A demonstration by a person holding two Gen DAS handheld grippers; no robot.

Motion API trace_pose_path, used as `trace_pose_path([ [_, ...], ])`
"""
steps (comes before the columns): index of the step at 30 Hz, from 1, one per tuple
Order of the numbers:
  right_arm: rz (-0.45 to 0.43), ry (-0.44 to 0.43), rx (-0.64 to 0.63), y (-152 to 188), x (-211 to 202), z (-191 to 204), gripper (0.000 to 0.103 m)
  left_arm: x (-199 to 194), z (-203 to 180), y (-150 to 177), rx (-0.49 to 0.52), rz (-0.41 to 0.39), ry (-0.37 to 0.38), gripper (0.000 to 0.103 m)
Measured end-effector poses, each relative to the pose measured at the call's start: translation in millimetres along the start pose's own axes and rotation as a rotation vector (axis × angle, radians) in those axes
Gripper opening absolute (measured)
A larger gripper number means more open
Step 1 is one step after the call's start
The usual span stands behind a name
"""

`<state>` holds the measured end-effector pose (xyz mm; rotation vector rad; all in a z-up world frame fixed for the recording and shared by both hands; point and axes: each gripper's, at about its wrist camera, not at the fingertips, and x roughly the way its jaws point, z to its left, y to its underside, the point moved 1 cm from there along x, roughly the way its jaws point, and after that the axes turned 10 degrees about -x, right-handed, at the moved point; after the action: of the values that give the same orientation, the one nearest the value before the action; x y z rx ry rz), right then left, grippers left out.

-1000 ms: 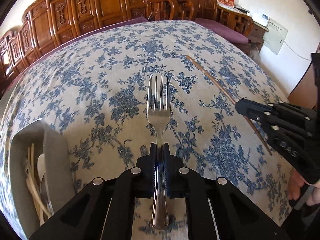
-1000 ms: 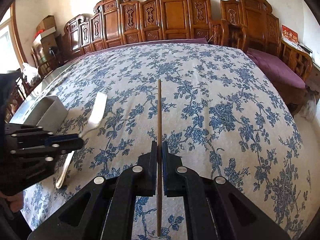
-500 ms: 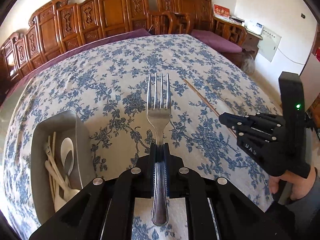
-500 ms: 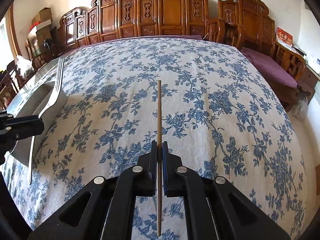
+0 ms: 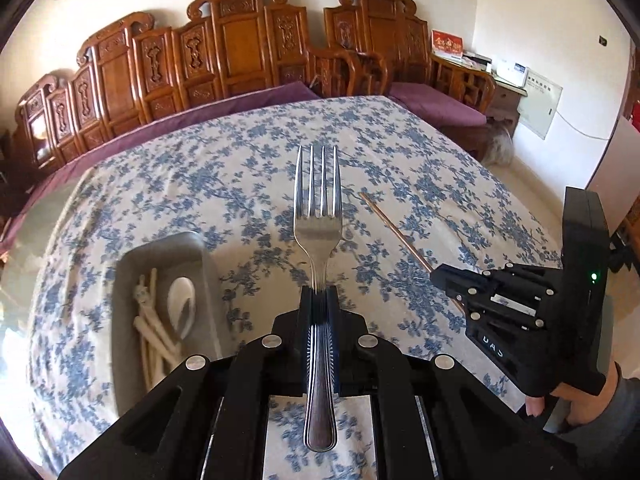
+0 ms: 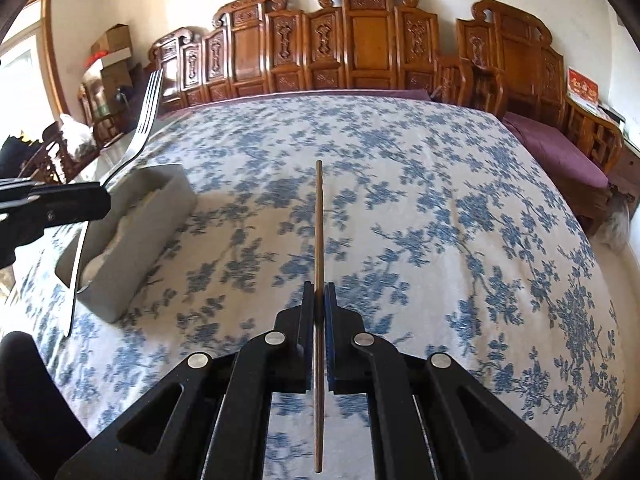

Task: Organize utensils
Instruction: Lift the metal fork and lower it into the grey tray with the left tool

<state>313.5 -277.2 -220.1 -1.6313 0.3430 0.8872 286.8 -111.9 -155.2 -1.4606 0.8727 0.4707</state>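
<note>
My left gripper (image 5: 319, 294) is shut on a steel fork (image 5: 317, 216), tines pointing away, held above the table. A grey tray (image 5: 120, 320) lies below and to its left, holding pale chopsticks (image 5: 152, 332) and a white spoon (image 5: 182, 304). My right gripper (image 6: 319, 292) is shut on a thin brown chopstick (image 6: 318, 220) held level above the cloth. In the left wrist view the right gripper (image 5: 438, 276) and chopstick (image 5: 396, 234) show at right. In the right wrist view the fork (image 6: 144, 128), left gripper (image 6: 102, 200) and tray (image 6: 160, 216) show at left.
The table wears a white cloth with blue flowers (image 6: 440, 220). Carved wooden chairs (image 5: 240, 52) line its far edge, with purple-cushioned seats (image 6: 560, 152) at the right. A hand (image 5: 576, 408) holds the right gripper.
Both grippers have risen and tilted, so the tray now lies nearer below the left gripper. The fork and chopstick stay gripped.
</note>
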Motion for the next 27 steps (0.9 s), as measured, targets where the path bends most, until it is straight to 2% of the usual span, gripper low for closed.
trace_pose_path([
  [15,-0.079,-0.074,-0.046,-16,-19,41,0.006,-25,70,-8,-0.077,-0.054,-0.076,0.006],
  [27,-0.073,-0.078,-0.042,-16,-15,41,0.006,5,122,2,-0.126,-0.005,-0.162,0.006],
])
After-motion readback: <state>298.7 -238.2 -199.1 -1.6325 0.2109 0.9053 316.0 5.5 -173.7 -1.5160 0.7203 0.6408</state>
